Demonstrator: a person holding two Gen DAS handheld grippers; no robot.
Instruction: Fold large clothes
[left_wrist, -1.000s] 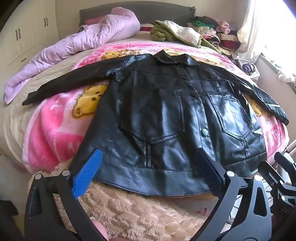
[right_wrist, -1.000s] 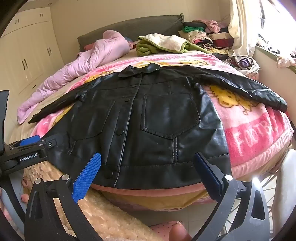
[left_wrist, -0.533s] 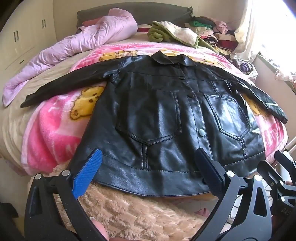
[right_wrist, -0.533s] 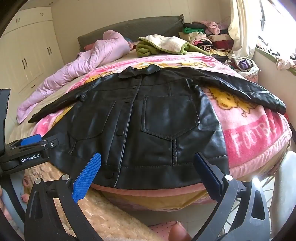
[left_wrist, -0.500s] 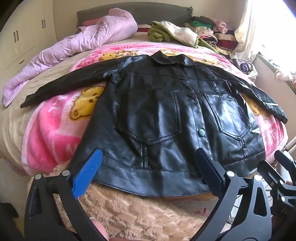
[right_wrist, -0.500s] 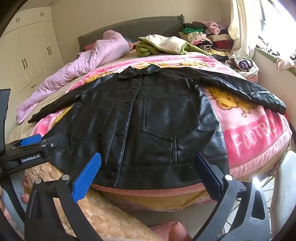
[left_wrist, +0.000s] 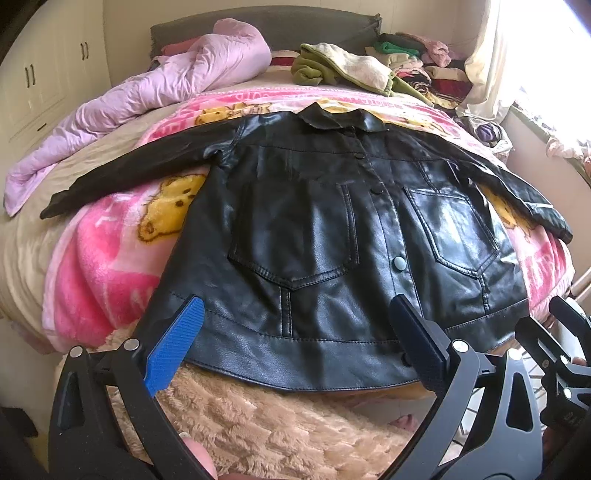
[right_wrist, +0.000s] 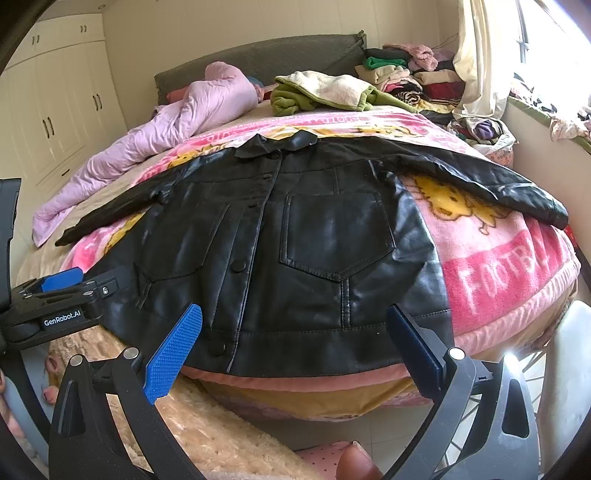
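Both claws, left claw (left_wrist: 295, 347) and right claw (right_wrist: 295, 343), hang released near the black jacket (left_wrist: 332, 240) hem (sleeves spread); pinch each sleeve cuff first, then fold inward.

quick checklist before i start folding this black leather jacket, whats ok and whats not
1. Black leather jacket lies flat, front up, on the pink blanket: ok.
2. Both sleeves spread out to the sides, left sleeve, right sleeve: ok.
3. Front snaps closed: cannot tell.
4. Left claw open, holding nothing: ok.
5. Right claw open, holding nothing: ok.
6. Hem reachable at the bed's near edge: ok.
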